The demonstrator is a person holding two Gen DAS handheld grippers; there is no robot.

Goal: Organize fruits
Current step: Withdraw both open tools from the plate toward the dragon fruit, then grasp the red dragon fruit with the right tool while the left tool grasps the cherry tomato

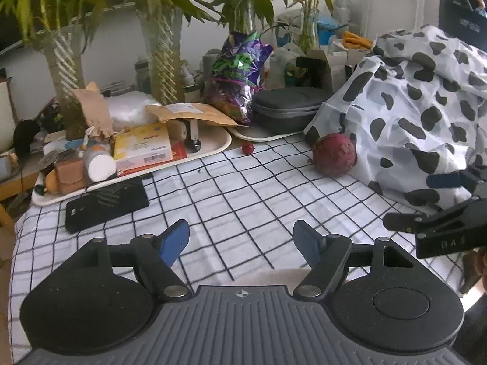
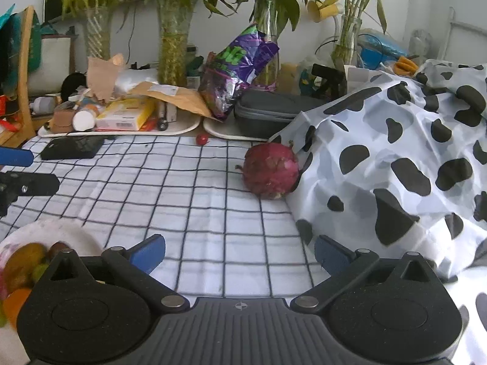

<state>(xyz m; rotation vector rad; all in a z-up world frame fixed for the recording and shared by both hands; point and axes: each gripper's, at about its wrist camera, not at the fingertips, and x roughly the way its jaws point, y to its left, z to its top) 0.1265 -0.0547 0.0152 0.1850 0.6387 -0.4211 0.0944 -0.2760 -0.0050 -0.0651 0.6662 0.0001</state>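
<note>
Both grippers hover with fingers spread and nothing between them: the left gripper (image 1: 240, 240) and the right gripper (image 2: 240, 255) point across the checked tablecloth (image 2: 182, 200) toward one dragon fruit (image 2: 270, 170), which lies ahead and right of centre, touching the spotted cloth (image 2: 395, 158). One small red fruit (image 2: 201, 139) sits farther back, just before two cream trays (image 2: 185, 127). The dragon fruit is round, dull magenta and scaly; one white plate (image 2: 76, 234) at the right gripper's near left holds several smooth fruits.
</note>
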